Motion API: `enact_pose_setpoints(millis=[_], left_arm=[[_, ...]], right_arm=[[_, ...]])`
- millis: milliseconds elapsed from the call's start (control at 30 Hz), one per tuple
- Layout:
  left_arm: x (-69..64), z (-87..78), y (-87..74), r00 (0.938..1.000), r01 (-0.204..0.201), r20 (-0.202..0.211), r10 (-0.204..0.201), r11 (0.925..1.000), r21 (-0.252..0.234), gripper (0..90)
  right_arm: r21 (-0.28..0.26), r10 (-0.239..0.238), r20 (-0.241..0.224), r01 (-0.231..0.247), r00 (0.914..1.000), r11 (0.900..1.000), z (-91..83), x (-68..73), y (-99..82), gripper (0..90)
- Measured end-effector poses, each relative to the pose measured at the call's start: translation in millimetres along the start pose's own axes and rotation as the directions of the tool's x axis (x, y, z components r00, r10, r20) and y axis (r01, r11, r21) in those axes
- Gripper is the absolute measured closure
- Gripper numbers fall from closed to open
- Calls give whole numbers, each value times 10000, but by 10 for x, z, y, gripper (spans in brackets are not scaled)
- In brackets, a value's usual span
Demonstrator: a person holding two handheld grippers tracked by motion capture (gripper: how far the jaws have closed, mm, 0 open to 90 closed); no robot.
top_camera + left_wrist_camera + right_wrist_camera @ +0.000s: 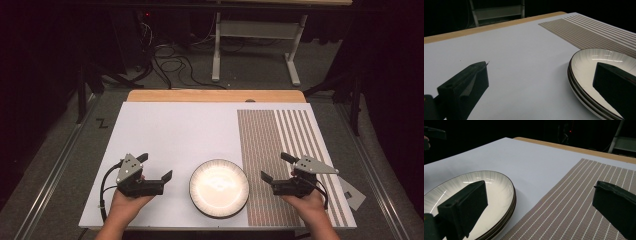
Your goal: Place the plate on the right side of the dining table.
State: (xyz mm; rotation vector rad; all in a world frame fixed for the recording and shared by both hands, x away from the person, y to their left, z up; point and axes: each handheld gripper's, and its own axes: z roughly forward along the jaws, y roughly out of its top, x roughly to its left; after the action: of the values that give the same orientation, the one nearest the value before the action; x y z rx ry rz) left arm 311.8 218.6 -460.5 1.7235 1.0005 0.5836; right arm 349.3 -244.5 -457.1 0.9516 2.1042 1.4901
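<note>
A stack of white plates with dark rims sits at the front middle of the white board. My left gripper hovers just left of the stack, open and holding nothing. My right gripper stands just right of it, over the brown striped placemat, also open with nothing in it. In the left gripper view the plates lie by the right jaw of the open left gripper. In the right gripper view the plates lie behind the left jaw of the open right gripper, with the placemat under the right jaw.
A wooden table edge runs along the back of the board. A small grey card lies off the board's right front corner. Cables and a white frame's legs are on the floor beyond.
</note>
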Motion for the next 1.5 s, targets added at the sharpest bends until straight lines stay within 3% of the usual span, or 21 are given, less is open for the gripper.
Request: enact_pose_setpoints(millis=[433,567,600,633,667,733,800,833,933,1133,1500], left_arm=[[-20,18,-9,9999,-98,66,98,9999,82,21],[-32,25,-8,9998,-199,91,198,9997,119,21],[-35,24,-8,9997,-203,98,202,9997,103,21],[-35,24,-8,9997,-203,98,202,9997,103,21],[-36,24,-8,9997,-206,97,205,9997,98,21],[-36,23,-9,9998,-193,103,192,9998,86,21],[-37,25,-9,9998,-192,89,191,9998,99,21],[-37,25,-9,9998,-192,89,191,9998,99,21],[-41,28,-9,9997,-208,104,207,9997,122,21],[-42,23,-6,9997,-220,125,218,9997,93,21],[-50,24,-5,9995,-282,162,281,9996,100,21]], right_arm=[[43,26,-21,-25,10000,10000,4,1,-2,36],[149,-147,19,147,9999,9998,2,15,-4,140],[191,-151,4,151,9999,9997,0,25,-6,200],[191,-151,4,151,9999,9997,0,25,-6,200],[239,-102,-35,102,9999,9997,-2,36,-6,277],[268,-128,-16,129,9999,9996,-3,39,-6,313],[397,-102,-66,105,9999,9992,-4,56,-9,438],[397,-102,-66,105,9999,9992,-4,56,-9,438],[565,-216,-68,220,9997,9982,6,96,-12,560],[920,-41,-177,57,9998,9957,37,157,-22,686],[1664,-172,-588,268,9981,9857,106,249,-33,816]])
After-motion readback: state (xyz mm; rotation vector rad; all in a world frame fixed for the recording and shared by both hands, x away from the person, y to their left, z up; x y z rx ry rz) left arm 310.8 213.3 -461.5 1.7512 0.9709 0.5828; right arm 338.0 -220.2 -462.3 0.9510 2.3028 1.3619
